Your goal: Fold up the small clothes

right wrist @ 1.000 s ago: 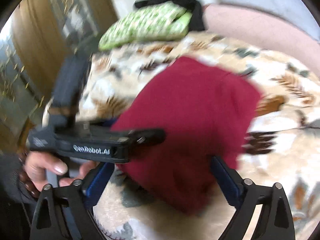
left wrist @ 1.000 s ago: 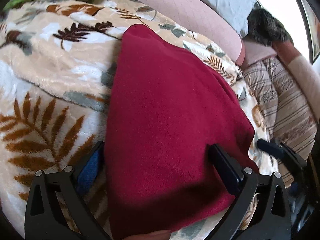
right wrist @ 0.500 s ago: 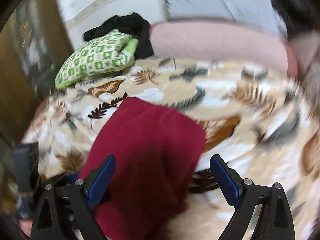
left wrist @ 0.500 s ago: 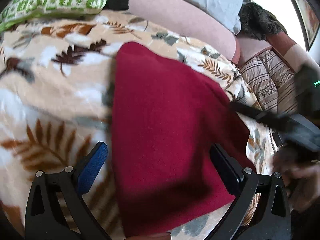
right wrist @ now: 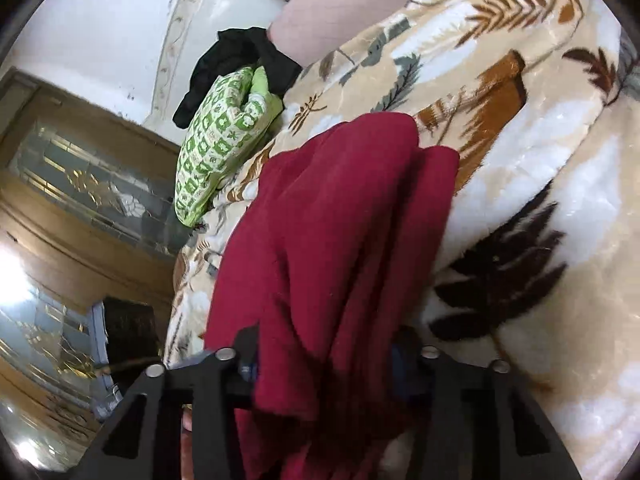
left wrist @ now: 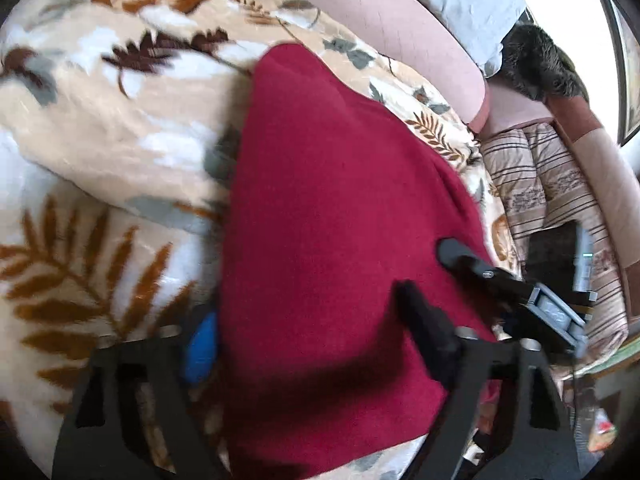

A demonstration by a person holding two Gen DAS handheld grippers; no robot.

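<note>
Red garment [left wrist: 332, 216] lies spread over the leaf-print blanket [left wrist: 100, 152], and everything here is placed from that cloth. In the left wrist view it runs from a narrow end far from the camera to a broad near edge. The left gripper [left wrist: 308, 340] straddles that near edge: its blue-padded finger [left wrist: 202, 344] rests on the blanket just beside the cloth's left border, while the other finger lies over the fabric, so the jaws stand spread and hold nothing. The tip of the right gripper [left wrist: 472, 264] touches the cloth's right border. Beyond that border sit a pink cushion [left wrist: 400, 32] and a striped quilt [left wrist: 552, 200].

In the right wrist view the red garment [right wrist: 340, 260] is gathered into long ridges and rises up between the right gripper [right wrist: 326, 364] fingers, which sit drawn close against the bunched cloth; it looks pinched there, though the pads are mostly hidden. Past the cloth's far end lie a green patterned pillow [right wrist: 220, 136] and a dark garment [right wrist: 240, 56].

The step in hand seems to be lifting one side to fold it across. To do it well, the right grip should take all layers at the edge and carry them over low and evenly, while the left one closes on or presses the near edge so the soft, clingy knit does not drag across the plush blanket or land in wrinkles.
</note>
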